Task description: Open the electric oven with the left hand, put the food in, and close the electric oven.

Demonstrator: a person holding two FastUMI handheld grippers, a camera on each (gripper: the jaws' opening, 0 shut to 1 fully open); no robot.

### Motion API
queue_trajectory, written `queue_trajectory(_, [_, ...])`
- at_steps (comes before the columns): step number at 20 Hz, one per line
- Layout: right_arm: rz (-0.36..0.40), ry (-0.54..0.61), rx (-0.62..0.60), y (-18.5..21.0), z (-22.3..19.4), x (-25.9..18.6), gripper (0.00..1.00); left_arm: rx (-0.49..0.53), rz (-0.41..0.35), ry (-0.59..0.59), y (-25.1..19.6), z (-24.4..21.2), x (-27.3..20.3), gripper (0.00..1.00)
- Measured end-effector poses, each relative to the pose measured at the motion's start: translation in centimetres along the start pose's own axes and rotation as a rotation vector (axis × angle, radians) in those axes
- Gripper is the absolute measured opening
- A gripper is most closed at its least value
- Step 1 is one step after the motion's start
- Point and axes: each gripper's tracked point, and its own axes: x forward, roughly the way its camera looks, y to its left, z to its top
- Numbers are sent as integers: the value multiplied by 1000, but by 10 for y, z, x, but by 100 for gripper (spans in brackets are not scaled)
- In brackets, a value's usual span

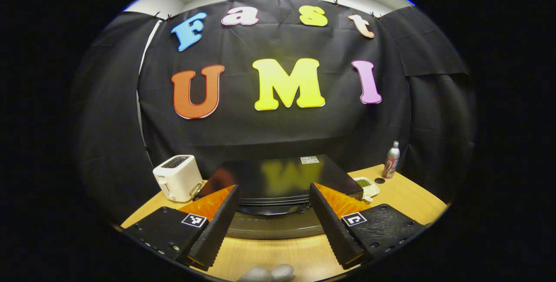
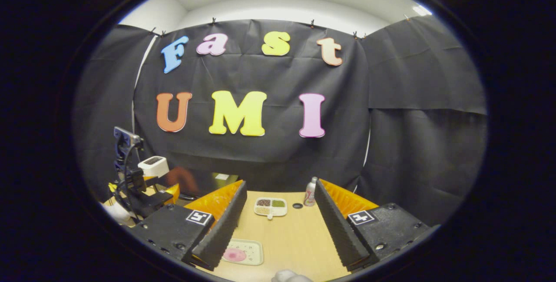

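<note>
left tool (image 1: 276, 212): black bodies, screws, square tag markers | right tool (image 2: 278, 221): ridged fingers, same markers

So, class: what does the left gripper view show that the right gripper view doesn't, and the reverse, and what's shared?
Left gripper view: the oven front close up, between the open left gripper fingers. Right gripper view: a tray with pink food, by the open right gripper. Both: oven, toaster, dish, bottle.

Both views wallward, table (image 1: 404, 195) probably shared.
</note>
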Motion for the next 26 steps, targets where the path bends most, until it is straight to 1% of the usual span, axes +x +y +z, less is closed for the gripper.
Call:
queue_trajectory(1, [-11, 8, 0, -5, -3, -5, 96, 4, -4, 9, -1, -6, 10, 97])
queue_trajectory(2, [-19, 16, 1, -9, -5, -8, 99, 9, 2, 16, -2, -11, 19, 97])
queue_trajectory(5, [-41, 37, 11, -13, -11, -9, 96, 18, 6, 48, 1, -27, 38, 97])
queue_trajectory(6, [-47, 42, 16, -15, -12, -9, 96, 32, 22, 66, 4, -32, 41, 97])
queue_trajectory(8, [-50, 49, 23, -14, -15, -11, 96, 17, 17, 50, 2, -31, 43, 98])
queue_trajectory(9, [-47, 50, 28, -14, -15, -11, 97, 11, 14, 71, 2, -36, 42, 96])
queue_trajectory(10, [-45, 49, 33, -13, -15, -11, 97, 0, 11, 63, 4, -34, 42, 96])
queue_trajectory(19, [-12, 37, 35, -4, -17, -14, 97, -6, -7, 93, 1, -49, 8, 97])
queue_trajectory(20, [-6, 38, 36, -3, -18, -16, 99, -6, -9, 98, 1, -50, 3, 97])
queue_trajectory(21, [-3, 43, 37, -2, -20, -16, 96, -6, -9, 102, 1, -53, -2, 97])
queue_trajectory(26, [14, 51, 26, 1, -28, -24, 97, -13, -20, 138, -3, -80, -34, 97])
